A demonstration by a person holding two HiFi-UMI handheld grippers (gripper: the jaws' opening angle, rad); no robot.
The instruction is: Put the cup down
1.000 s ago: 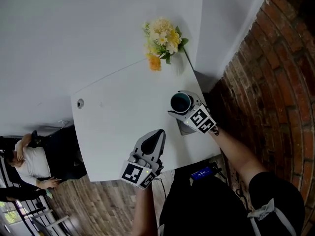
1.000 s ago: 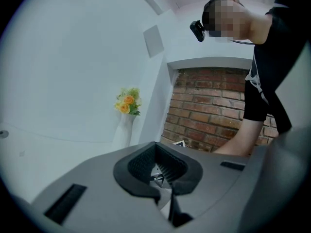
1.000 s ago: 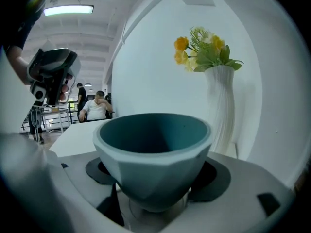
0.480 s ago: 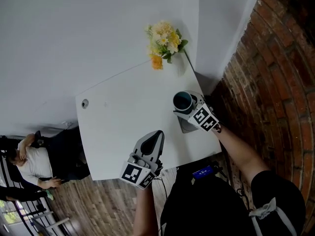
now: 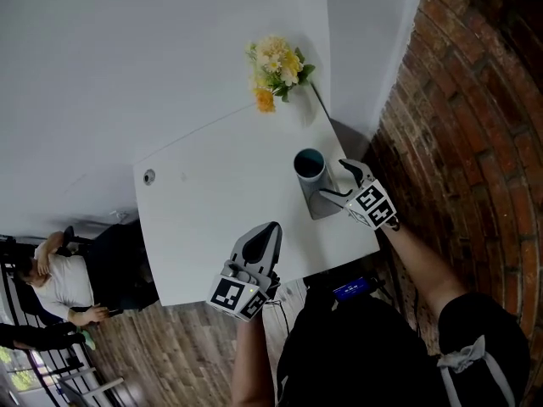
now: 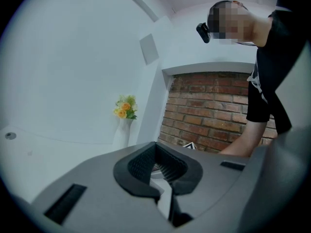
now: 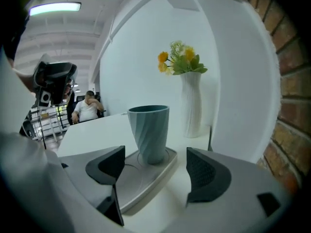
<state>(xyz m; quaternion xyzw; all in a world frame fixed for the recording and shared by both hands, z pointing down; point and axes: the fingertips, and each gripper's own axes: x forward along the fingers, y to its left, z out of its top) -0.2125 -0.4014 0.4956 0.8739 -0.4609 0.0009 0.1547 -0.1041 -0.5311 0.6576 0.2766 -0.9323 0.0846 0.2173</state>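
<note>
A teal ribbed cup stands upright on the far end of a grey tray near the right edge of the white table. My right gripper is open just behind the cup, nothing between its jaws and clear of the cup. My left gripper hovers over the table's near edge with its jaws shut and empty. The cup does not show in the left gripper view.
A white vase of yellow flowers stands at the table's far right corner. A brick wall runs along the right. A seated person is off the table's left side.
The right gripper has let go of the cup and drawn back to the right; the cup now stands alone on the tray. The left gripper has barely moved.
</note>
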